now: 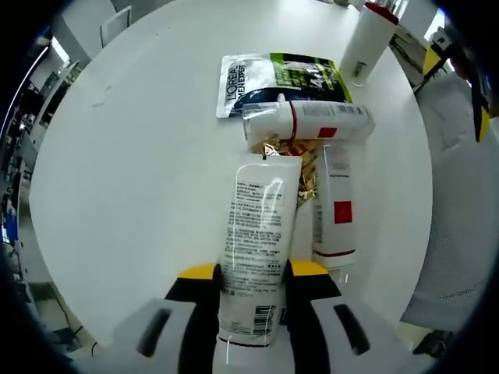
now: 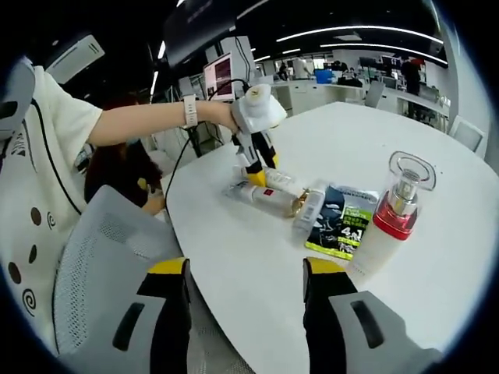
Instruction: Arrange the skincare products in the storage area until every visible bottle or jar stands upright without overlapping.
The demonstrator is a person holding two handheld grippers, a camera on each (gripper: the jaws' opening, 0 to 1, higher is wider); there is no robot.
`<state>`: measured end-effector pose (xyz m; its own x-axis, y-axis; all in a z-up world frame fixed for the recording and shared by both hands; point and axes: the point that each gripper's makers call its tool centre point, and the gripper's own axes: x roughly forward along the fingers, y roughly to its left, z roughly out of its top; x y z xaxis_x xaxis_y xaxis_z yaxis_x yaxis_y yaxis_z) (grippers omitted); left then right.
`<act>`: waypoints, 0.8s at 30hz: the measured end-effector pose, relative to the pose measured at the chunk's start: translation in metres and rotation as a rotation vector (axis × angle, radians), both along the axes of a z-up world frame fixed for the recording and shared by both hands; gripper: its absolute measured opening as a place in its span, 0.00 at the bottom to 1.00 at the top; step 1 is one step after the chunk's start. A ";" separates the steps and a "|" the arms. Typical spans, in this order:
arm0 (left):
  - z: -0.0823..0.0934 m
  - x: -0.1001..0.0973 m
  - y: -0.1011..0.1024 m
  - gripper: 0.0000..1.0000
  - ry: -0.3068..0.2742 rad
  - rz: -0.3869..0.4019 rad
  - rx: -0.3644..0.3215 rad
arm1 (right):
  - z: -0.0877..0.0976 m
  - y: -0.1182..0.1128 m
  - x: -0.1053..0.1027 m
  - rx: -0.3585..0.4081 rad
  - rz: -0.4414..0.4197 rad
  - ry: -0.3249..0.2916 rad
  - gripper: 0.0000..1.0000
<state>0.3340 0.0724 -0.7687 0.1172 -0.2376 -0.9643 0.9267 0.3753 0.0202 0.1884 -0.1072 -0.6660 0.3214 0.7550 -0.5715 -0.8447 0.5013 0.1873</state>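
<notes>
The round white bench (image 1: 125, 156) carries a small cluster of skincare items — a dark sachet (image 1: 284, 82) lying flat, a white tube with a red band (image 1: 312, 121) on its side just beside it, and a second red-marked tube (image 1: 335, 210) laid crosswise against a gold-coloured piece (image 1: 308, 167). Apart from them, a pump bottle (image 2: 390, 226) stands upright — clear cap, red collar — near the sachet's far edge.

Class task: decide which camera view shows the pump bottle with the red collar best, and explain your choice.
The right gripper view. There the pump bottle stands upright on the table, shown whole and close, clear cap to white base. In the left gripper view the same bottle sits small at the far edge, its top cropped.
</notes>
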 end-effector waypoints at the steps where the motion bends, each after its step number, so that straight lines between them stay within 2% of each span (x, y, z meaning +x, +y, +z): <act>1: 0.000 0.000 -0.001 0.26 -0.007 0.001 -0.017 | 0.000 0.000 0.000 -0.002 -0.001 0.000 0.58; 3: 0.004 -0.004 -0.006 0.25 -0.031 0.037 -0.070 | 0.000 -0.001 -0.001 -0.003 -0.007 -0.002 0.57; 4: 0.005 0.002 -0.007 0.25 -0.044 0.072 -0.092 | 0.000 -0.001 -0.001 -0.001 -0.009 -0.002 0.57; 7: 0.007 -0.001 -0.010 0.25 -0.074 0.093 -0.131 | 0.000 -0.003 -0.002 0.004 -0.013 0.001 0.56; 10: 0.008 0.003 -0.007 0.25 -0.087 0.118 -0.156 | -0.002 -0.005 -0.003 0.005 -0.023 0.008 0.55; 18: 0.013 -0.003 -0.003 0.24 -0.126 0.157 -0.198 | 0.000 -0.004 -0.002 0.025 -0.040 0.005 0.54; 24: 0.028 -0.001 -0.007 0.24 -0.151 0.216 -0.295 | 0.000 -0.004 -0.004 0.032 -0.041 0.006 0.53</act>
